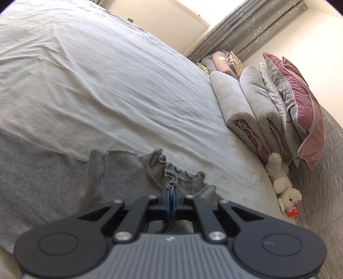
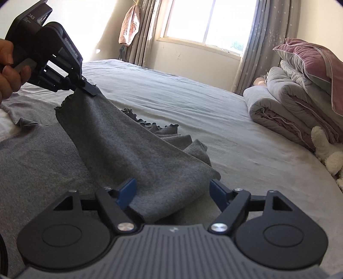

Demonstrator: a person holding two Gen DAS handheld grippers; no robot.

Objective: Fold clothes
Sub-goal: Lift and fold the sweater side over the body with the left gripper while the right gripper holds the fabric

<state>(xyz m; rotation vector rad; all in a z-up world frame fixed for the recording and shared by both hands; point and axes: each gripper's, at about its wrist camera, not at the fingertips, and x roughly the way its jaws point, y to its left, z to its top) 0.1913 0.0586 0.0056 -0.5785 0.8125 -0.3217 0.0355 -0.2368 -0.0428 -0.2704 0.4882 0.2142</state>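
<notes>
- left gripper (image 2: 91, 90) clamped on frilly edge of grey garment (image 2: 120, 137), lifting it off the bed (image 2: 214, 120)
- right gripper (image 2: 171, 193) jaws wide apart, garment fold lying loose between them

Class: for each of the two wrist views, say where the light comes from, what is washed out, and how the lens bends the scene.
Left wrist view: daylight from the window at top, overexposed; the fisheye curves the bed edge; dark vignette corners. Right wrist view: the window and the wall left of it blow out white, backlighting the grey garment; the left gripper stays sharp; edges bow outward.
</notes>
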